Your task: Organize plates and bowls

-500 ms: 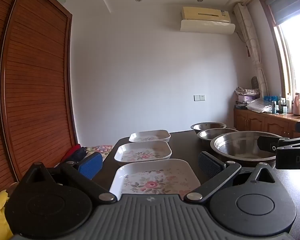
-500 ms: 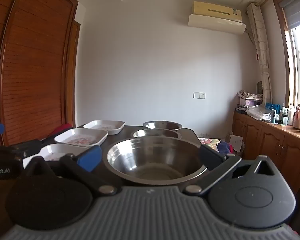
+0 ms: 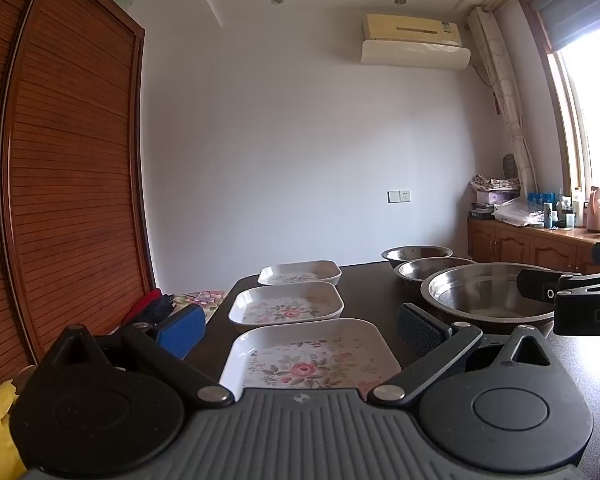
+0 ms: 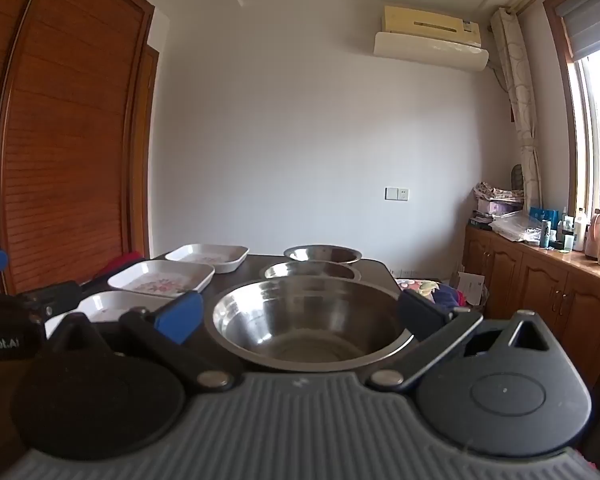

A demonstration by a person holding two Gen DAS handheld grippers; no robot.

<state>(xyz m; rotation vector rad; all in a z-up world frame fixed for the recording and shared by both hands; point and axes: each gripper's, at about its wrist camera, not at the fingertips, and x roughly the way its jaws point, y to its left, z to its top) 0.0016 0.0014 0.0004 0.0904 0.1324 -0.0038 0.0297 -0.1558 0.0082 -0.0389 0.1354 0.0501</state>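
With the left gripper (image 3: 300,330) and right gripper (image 4: 300,316) both spread wide and empty, the nearest floral plate (image 3: 306,354), left of the large steel bowl (image 4: 308,326), is best pinched squarely at its rim.

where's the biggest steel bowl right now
In the right wrist view the biggest steel bowl sits nearest on the dark table, in front of the middle steel bowl, right of the nearest floral plate.
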